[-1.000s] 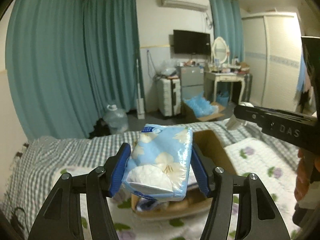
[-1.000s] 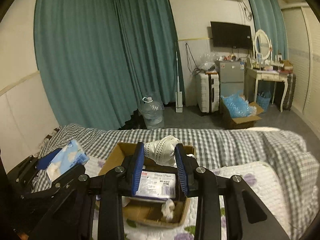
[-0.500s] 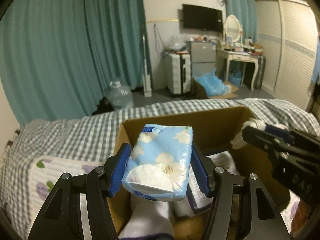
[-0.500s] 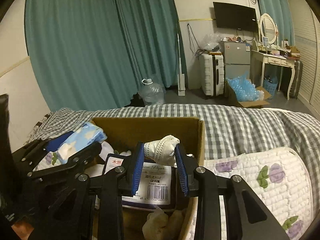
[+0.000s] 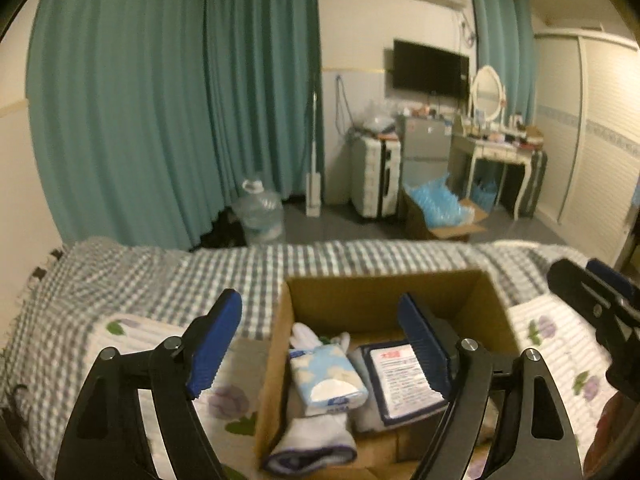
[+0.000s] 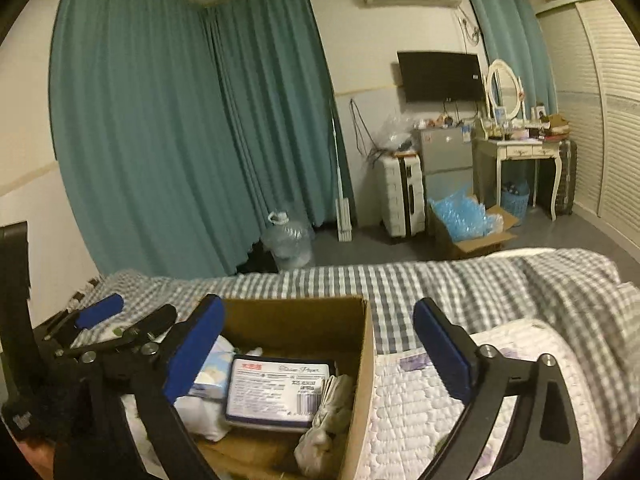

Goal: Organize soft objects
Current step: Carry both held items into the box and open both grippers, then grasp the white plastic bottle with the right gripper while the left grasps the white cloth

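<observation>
A brown cardboard box [image 5: 380, 292] stands on the bed, also in the right wrist view [image 6: 360, 364]. Inside lie a light blue flowered tissue pack [image 5: 326, 378], white socks [image 5: 316, 440] and a white-and-navy tissue pack [image 5: 404, 380]; the navy pack [image 6: 276, 388] and a rolled white sock [image 6: 328, 420] show in the right wrist view. My left gripper [image 5: 320, 344] is open and empty above the box. My right gripper [image 6: 320, 348] is open and empty above the box's right wall. The left gripper also shows at the left of the right wrist view [image 6: 100, 320].
The box rests on a white flowered quilt [image 6: 432, 404] over a grey checked blanket [image 5: 160, 276]. Beyond the bed are teal curtains [image 5: 160, 100], a water jug [image 5: 262, 216], a white suitcase [image 5: 374, 176], and a floor box of blue plastic [image 5: 440, 212].
Both grippers have opened. The flowered tissue pack has dropped from the left gripper into the box, and the white sock has dropped from the right gripper into the box.
</observation>
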`<state>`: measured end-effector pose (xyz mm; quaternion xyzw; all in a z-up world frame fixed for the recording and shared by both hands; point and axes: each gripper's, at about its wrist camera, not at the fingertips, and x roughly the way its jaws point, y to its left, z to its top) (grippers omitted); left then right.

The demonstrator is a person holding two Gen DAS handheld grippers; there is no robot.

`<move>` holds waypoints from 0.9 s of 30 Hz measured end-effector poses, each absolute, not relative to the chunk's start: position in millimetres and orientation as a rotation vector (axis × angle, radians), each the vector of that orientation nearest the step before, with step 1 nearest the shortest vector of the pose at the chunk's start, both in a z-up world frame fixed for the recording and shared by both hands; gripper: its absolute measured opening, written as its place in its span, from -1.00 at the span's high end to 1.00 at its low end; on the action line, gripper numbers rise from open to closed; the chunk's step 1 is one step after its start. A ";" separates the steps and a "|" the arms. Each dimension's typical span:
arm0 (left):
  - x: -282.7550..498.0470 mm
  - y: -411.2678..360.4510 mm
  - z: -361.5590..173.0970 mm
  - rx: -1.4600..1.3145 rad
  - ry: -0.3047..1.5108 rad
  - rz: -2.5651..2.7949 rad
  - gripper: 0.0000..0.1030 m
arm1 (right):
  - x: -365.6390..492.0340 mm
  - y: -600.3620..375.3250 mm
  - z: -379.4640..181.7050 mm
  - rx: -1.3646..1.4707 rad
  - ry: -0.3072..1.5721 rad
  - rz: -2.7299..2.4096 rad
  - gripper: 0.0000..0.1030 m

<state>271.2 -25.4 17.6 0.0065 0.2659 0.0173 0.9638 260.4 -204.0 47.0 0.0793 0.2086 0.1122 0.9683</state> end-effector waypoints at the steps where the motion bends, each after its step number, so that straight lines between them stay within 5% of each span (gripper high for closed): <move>1: 263.0 -23.8 26.8 0.008 0.524 0.034 -0.59 | 252.5 -204.6 52.8 0.151 0.423 0.224 -0.99; 5: 222.7 -18.7 60.4 0.008 0.470 0.023 -0.59 | 221.1 -200.0 67.5 0.028 0.463 0.181 -0.98; 8: 187.5 -14.4 83.2 0.016 0.423 0.032 -0.83 | 189.6 -201.0 76.4 0.005 0.454 0.170 -0.98; 15: 107.4 -2.1 109.0 0.022 0.347 0.068 -0.84 | 129.6 -190.4 71.0 -0.052 0.475 0.227 -0.98; 27: 79.9 26.0 20.2 -0.007 0.530 0.081 -0.84 | 116.7 -153.7 -70.3 -0.090 0.829 0.290 -0.98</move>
